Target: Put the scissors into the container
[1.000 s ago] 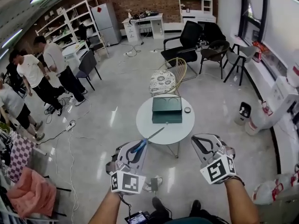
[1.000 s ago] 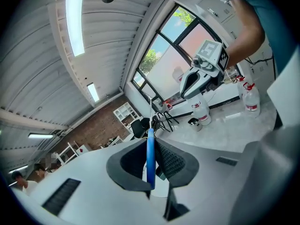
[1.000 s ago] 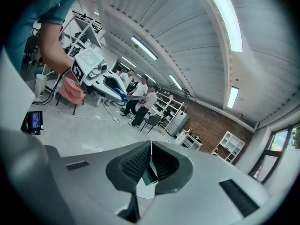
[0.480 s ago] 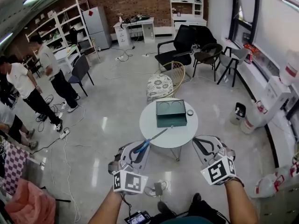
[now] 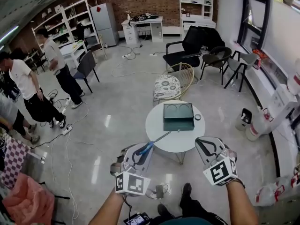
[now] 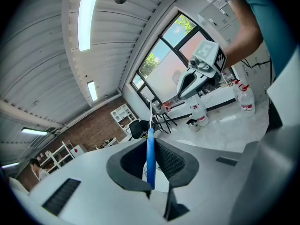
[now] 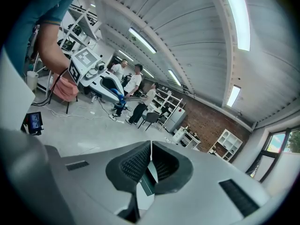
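Round white bench [image 5: 157, 125] stood ahead on the floor, past both claws and apart from them. Dark green container [image 5: 178, 116] sat on it, toward the far right part of the top; whether its top was fully open could not be told.

Left claw [image 5: 139, 150] hung near and left of the bench, clamped on the blue handle of the scissors [image 5: 158, 139]. The blades stuck out forward and to the right, their tips over the bench's near edge, short of the container. In the left gripper view the scissors [image 6: 150, 156] stood edge-on between the pads, held by a thin section only.

Right claw [image 5: 208, 142] hung near and right of the bench, pads together with nothing between them [image 7: 151, 165].

Small dark round item [image 5: 197, 117] lay just right of the container.

Judged step: carrying the scissors to the container. To do it well:
- Keep the grip firm, since a thin handle may pivot.
- Bring the tips over the container's middle.
- Drop the blades low inside before letting go.
- Stay clear of the near wall.
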A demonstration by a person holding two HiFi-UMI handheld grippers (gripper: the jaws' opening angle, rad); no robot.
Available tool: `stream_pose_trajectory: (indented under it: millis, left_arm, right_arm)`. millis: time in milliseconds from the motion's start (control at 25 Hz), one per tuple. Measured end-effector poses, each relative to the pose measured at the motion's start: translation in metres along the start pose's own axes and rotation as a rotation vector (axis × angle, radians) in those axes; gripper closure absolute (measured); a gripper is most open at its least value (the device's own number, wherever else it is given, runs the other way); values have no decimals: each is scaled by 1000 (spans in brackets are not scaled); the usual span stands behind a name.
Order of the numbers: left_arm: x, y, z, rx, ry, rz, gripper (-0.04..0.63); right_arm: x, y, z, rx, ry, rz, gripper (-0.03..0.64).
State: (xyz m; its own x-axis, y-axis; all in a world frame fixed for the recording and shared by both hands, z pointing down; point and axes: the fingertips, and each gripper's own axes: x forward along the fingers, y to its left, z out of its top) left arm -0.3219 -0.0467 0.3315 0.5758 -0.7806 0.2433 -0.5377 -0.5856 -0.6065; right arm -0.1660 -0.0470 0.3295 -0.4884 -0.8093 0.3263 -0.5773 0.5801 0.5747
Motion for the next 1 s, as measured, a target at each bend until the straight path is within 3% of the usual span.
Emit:
stream_pose_trajectory:
  millis: [240, 560, 1000]
  left_arm:
    - [59, 16, -12, -8, 62, 29, 531]
    - [187, 22, 9, -6, 133, 44, 531]
    - [327, 4, 13, 20, 233, 7, 531]
  right_arm:
    - [51, -47, -31, 11, -38, 39, 578]
    - [98, -153, -106, 36, -64, 82, 578]
    - [141, -242, -199, 70, -79, 128, 578]
